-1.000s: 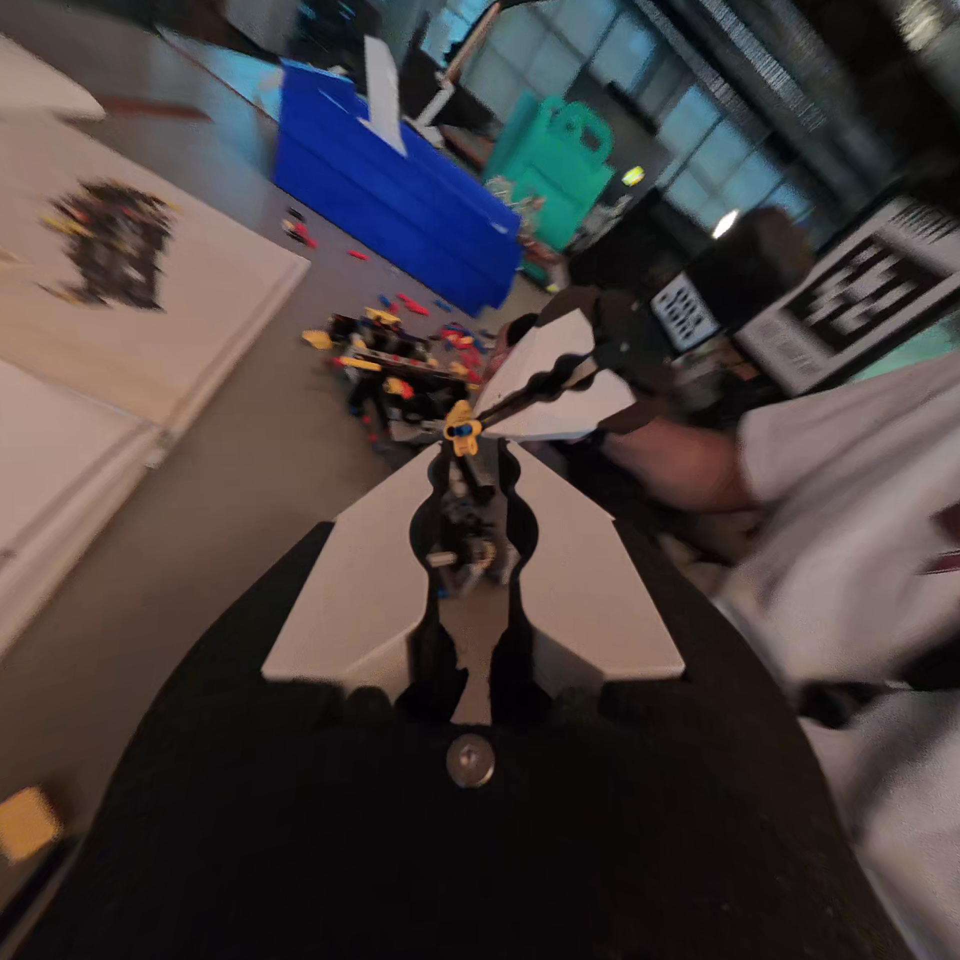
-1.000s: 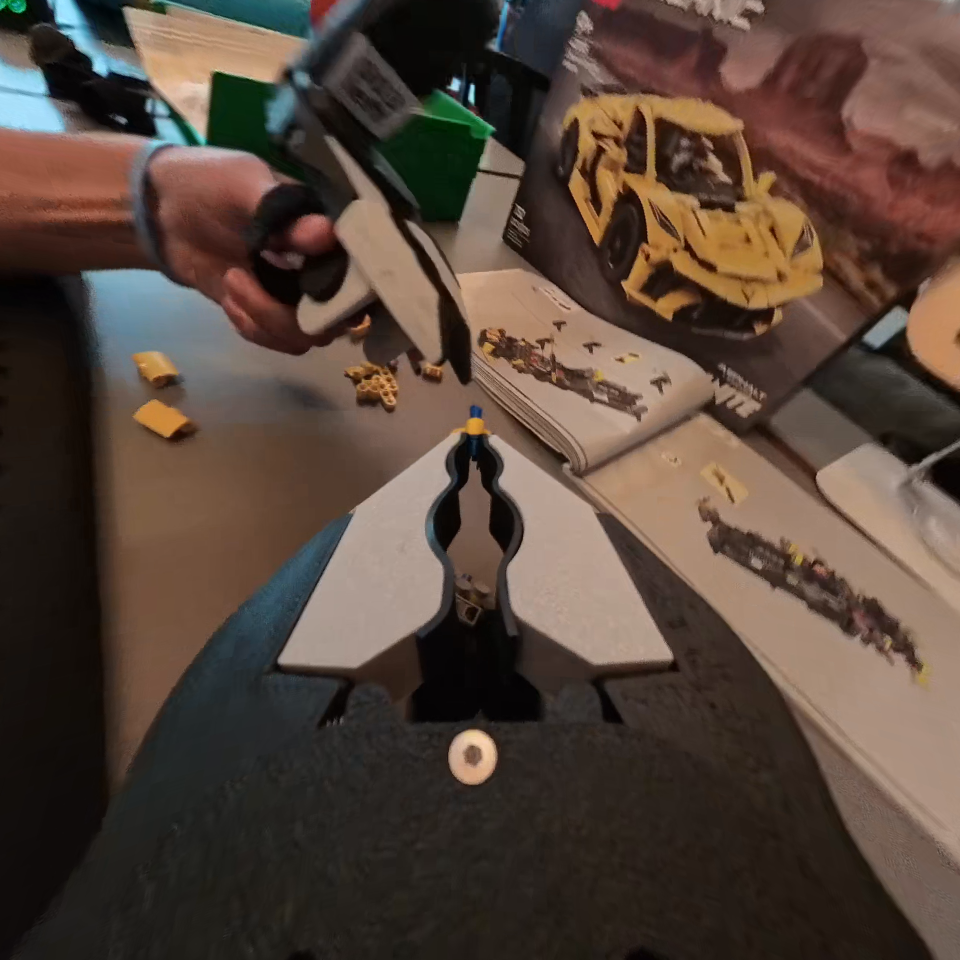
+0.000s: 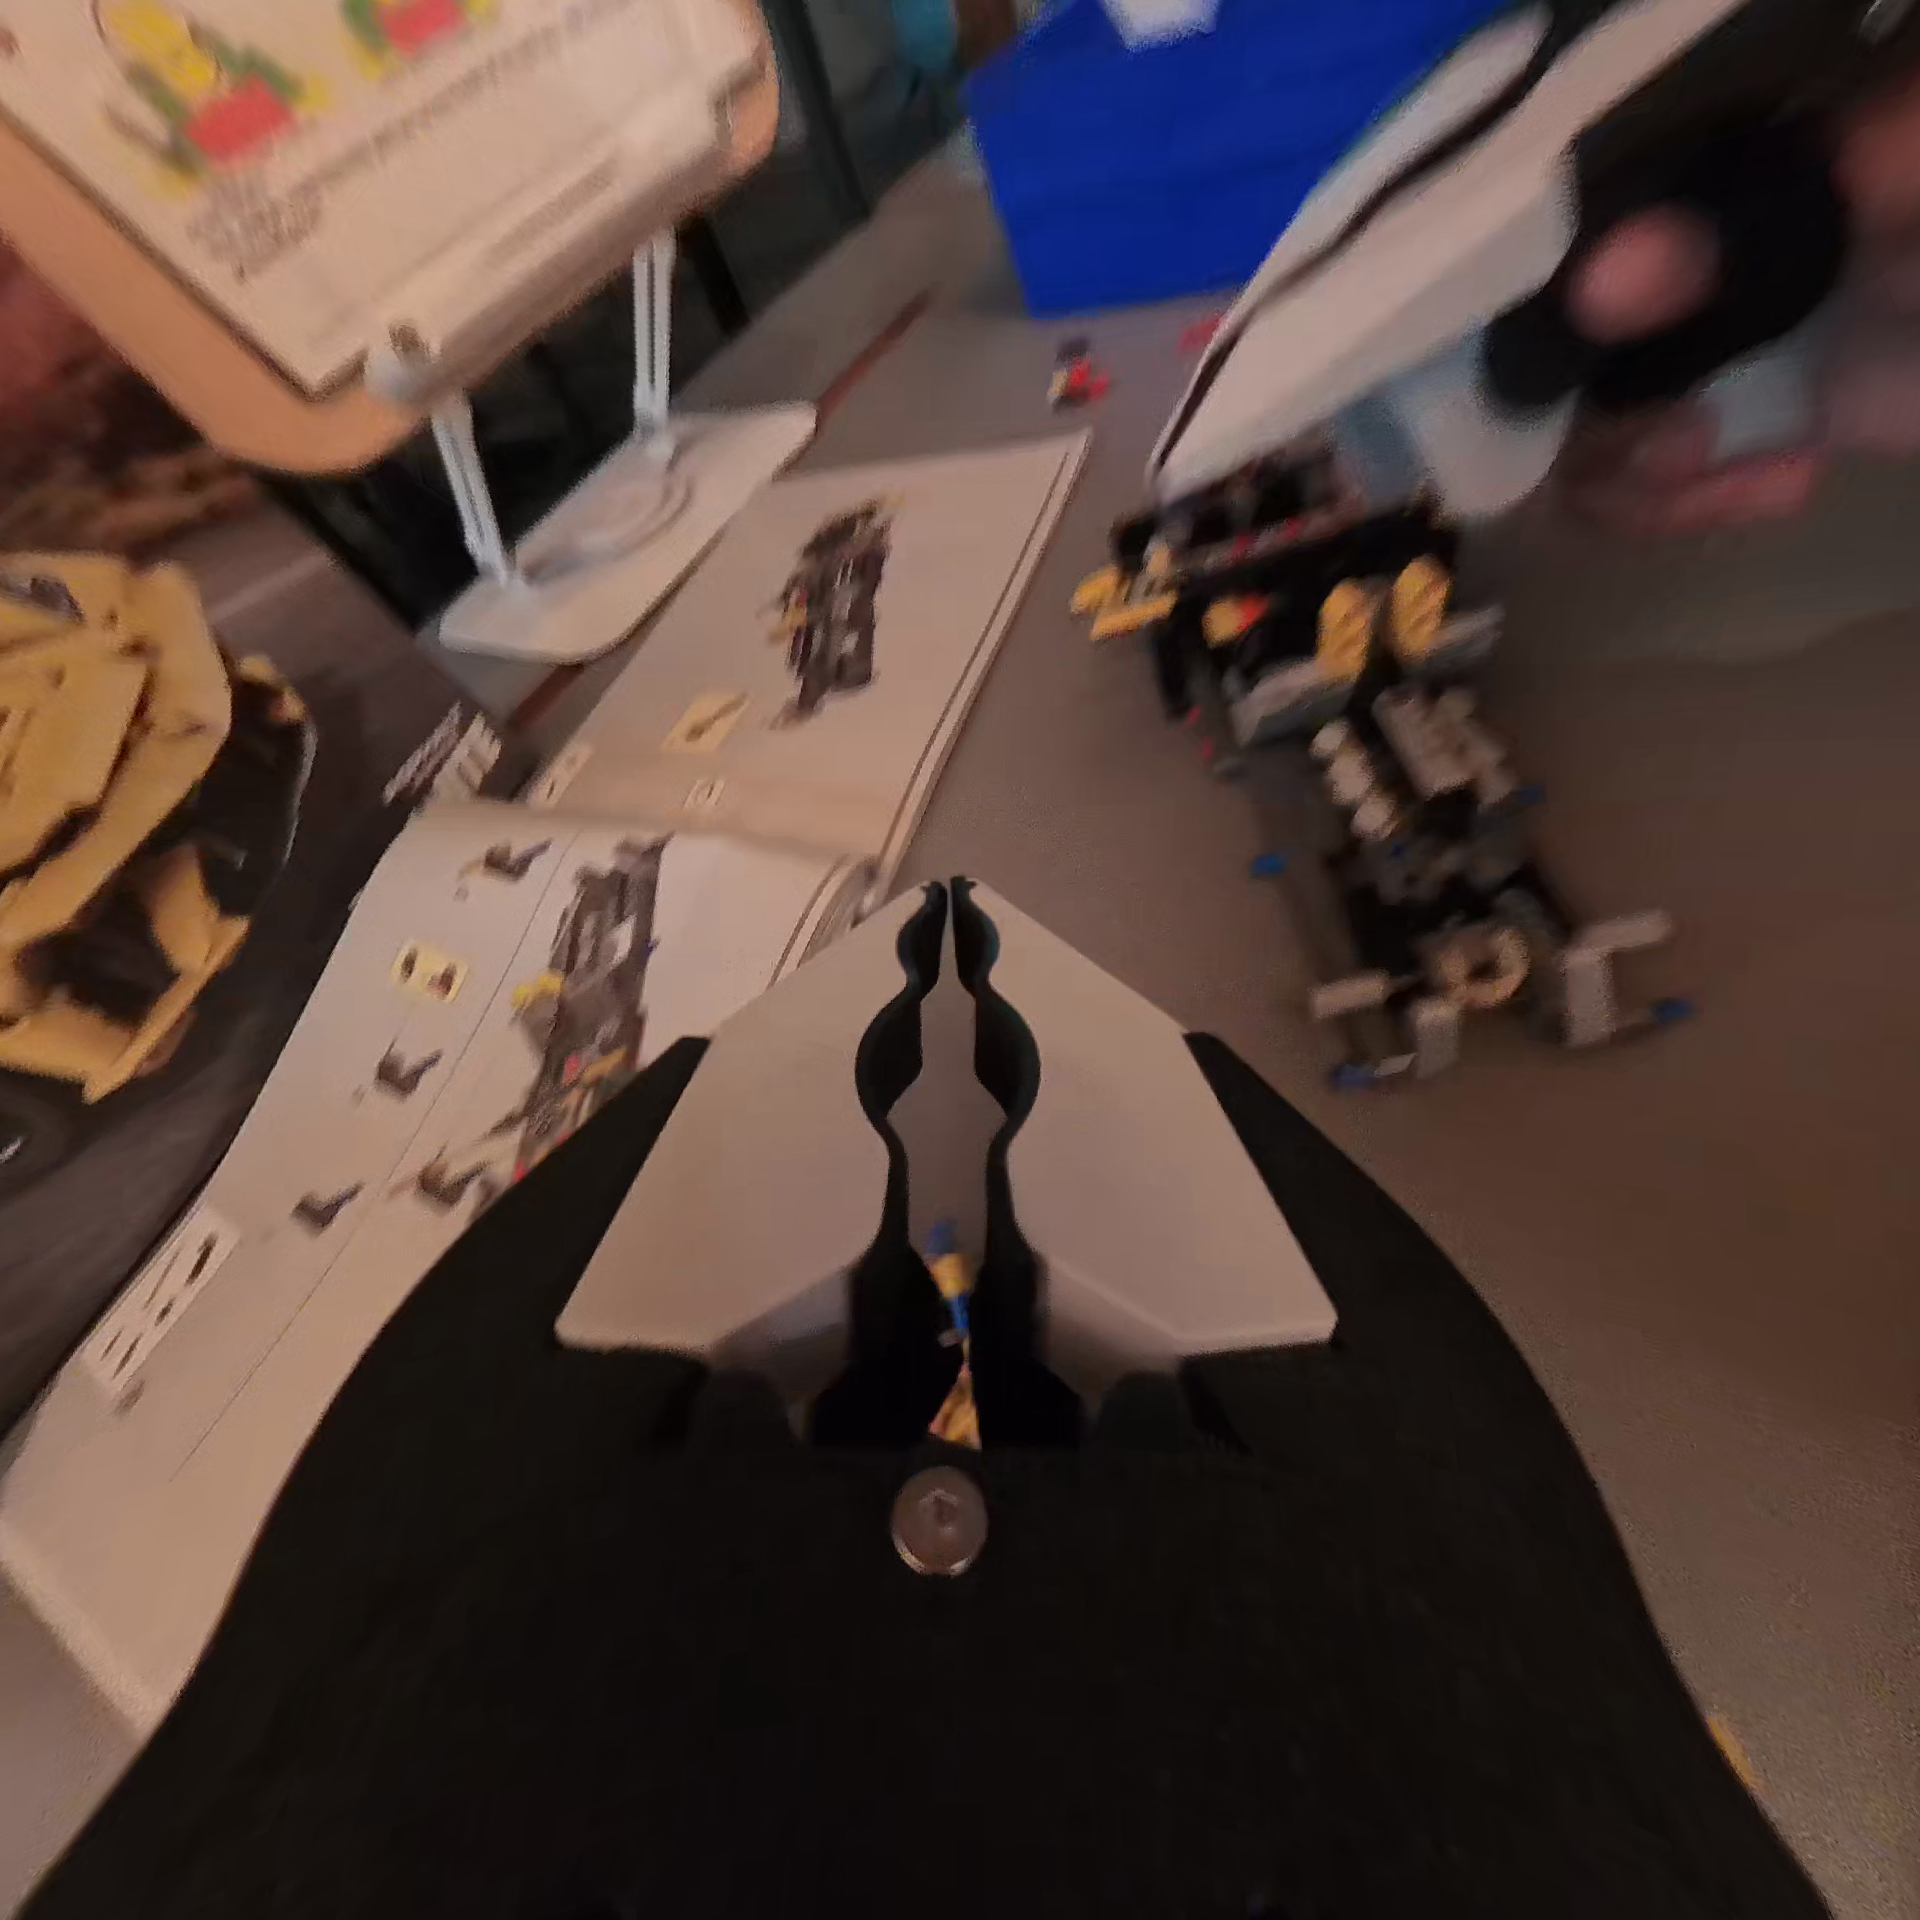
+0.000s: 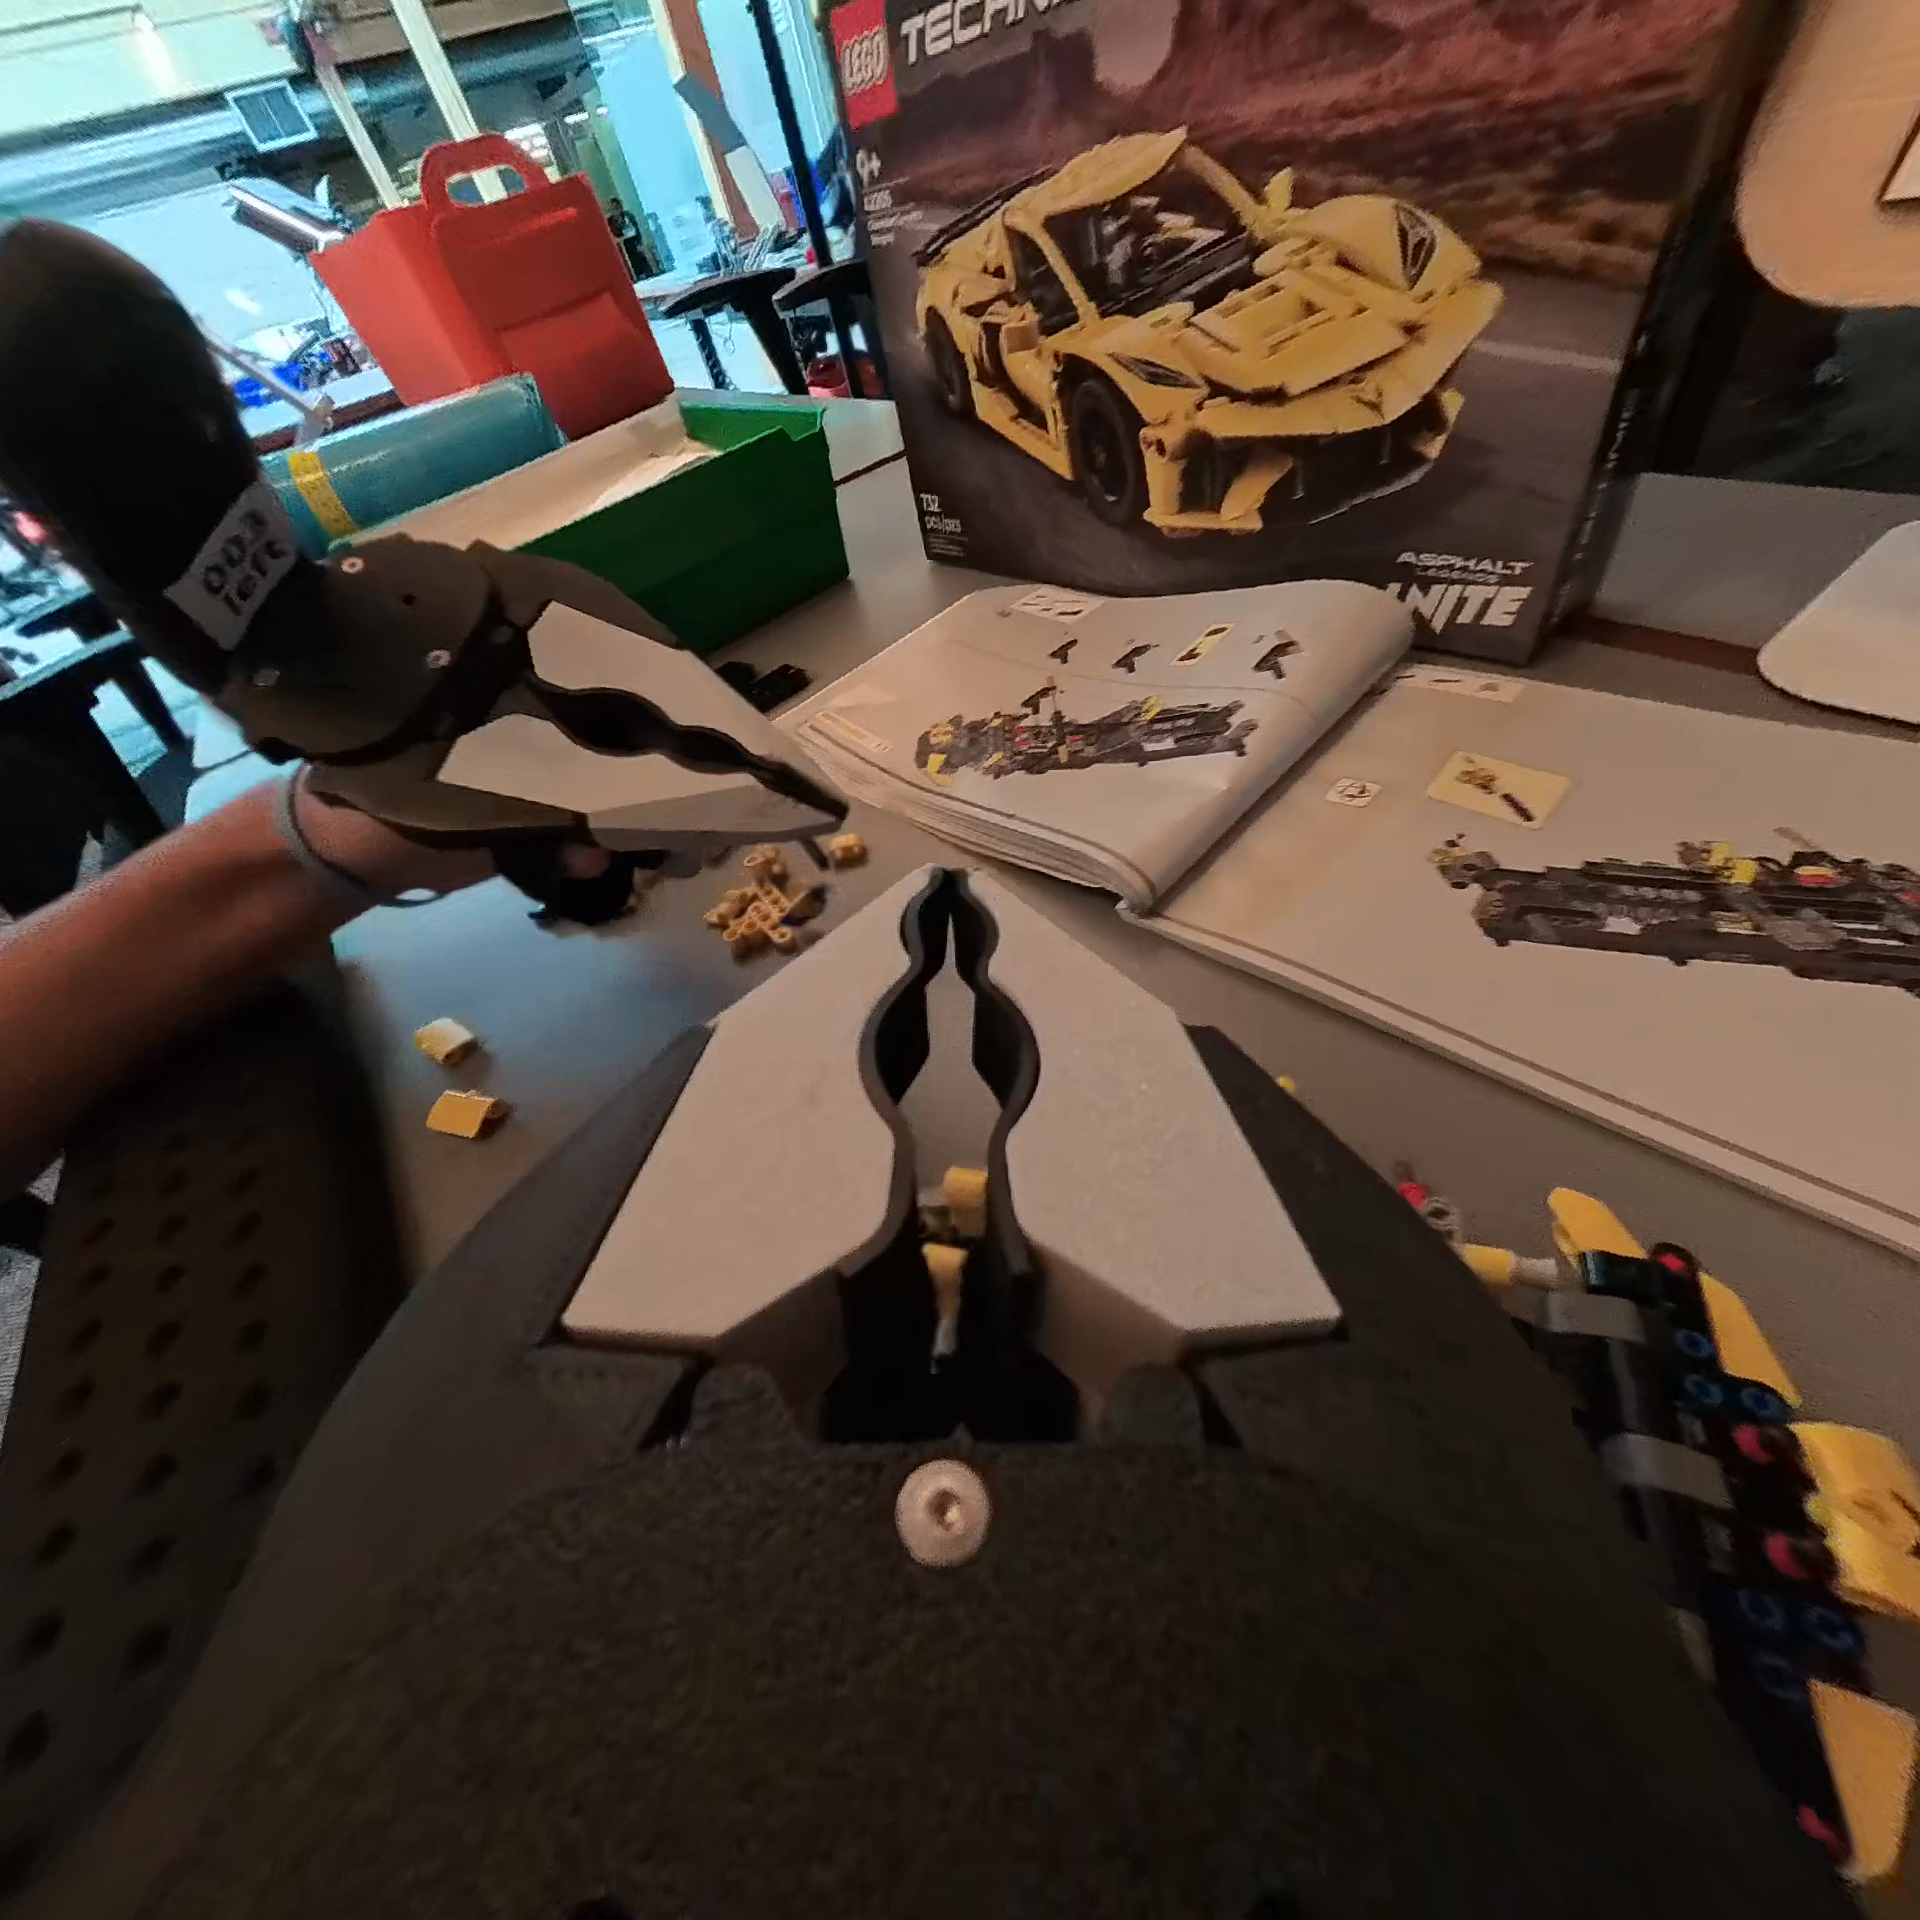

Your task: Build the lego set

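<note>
Right gripper (image 4: 948,883): matt grainy black plastic body, smooth grey fingers (image 4: 790,1132), shiny metal screw (image 4: 940,1510). Glossy cardboard box (image 4: 1247,312), upper right. Matt paper instruction booklet (image 4: 1122,748). Green plastic bin (image 4: 717,520), smooth.

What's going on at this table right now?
A person is building a Lego car with two handheld grippers. Both are shut and empty: the left gripper hovers over a small heap of loose tan and yellow pieces, and the right gripper points towards the open white instruction booklet. The half-built black and yellow chassis lies untouched on the grey table, in front of the boxed set picturing a yellow sports car.
</note>
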